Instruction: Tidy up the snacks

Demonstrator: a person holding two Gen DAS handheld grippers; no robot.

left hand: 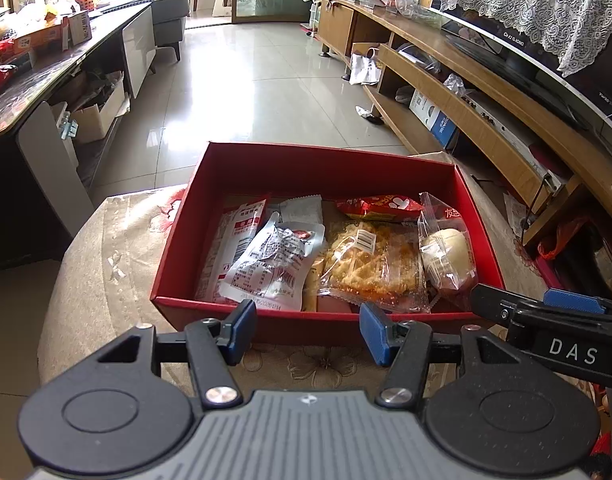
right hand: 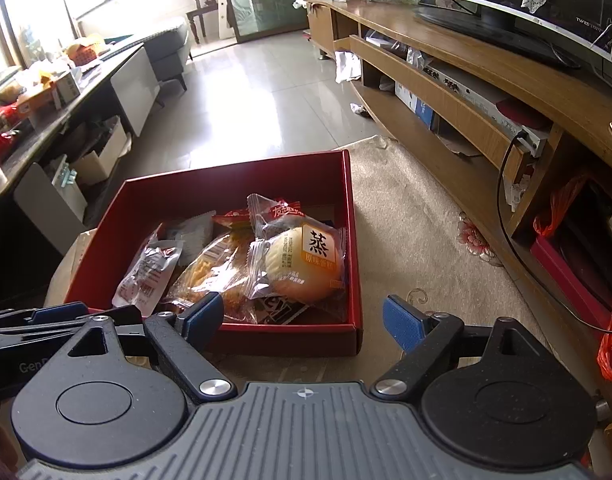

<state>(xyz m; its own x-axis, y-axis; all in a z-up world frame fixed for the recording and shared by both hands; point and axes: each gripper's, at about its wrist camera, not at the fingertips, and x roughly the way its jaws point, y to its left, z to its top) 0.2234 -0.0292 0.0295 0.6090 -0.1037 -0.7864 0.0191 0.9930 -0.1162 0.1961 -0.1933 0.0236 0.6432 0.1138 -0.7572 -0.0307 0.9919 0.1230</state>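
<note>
- The red cardboard box (left hand: 242, 172) stands open on a beige flowered cloth (right hand: 417, 216), with its long side across the left wrist view.
- It holds a waffle pack (left hand: 371, 264), a white sachet (left hand: 270, 260), a steamed cake (right hand: 302, 264) and a small red packet (left hand: 379, 203).
- The left gripper (left hand: 307, 330) and the right gripper (right hand: 302, 320) hang before the box, both released and empty.
</note>
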